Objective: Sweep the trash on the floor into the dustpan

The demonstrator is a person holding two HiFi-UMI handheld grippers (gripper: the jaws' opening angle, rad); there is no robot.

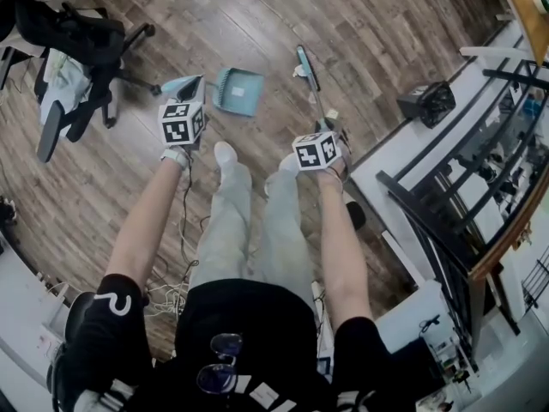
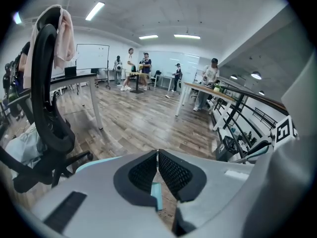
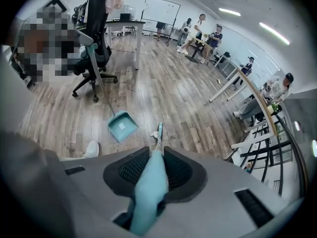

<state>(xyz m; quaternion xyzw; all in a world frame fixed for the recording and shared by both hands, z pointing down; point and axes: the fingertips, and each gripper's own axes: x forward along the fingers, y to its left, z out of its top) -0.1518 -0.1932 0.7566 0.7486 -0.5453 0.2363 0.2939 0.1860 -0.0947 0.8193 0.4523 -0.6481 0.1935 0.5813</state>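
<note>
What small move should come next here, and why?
Likely a short sweep of the broom head toward the dustpan. A white scrap lies on the floor beside the head, apart from the pan; the right gripper is shut on the broom handle, the left gripper on the dustpan handle.

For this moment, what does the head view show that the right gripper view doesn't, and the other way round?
Only the head view: the left tool on the dustpan handle, both marker cubes, the person's arms. Only the right gripper view: the right tool shut on the teal broom handle, a whiteboard, people far across the room. Both: the teal dustpan, the broom head, a white shoe, the wood floor.
</note>
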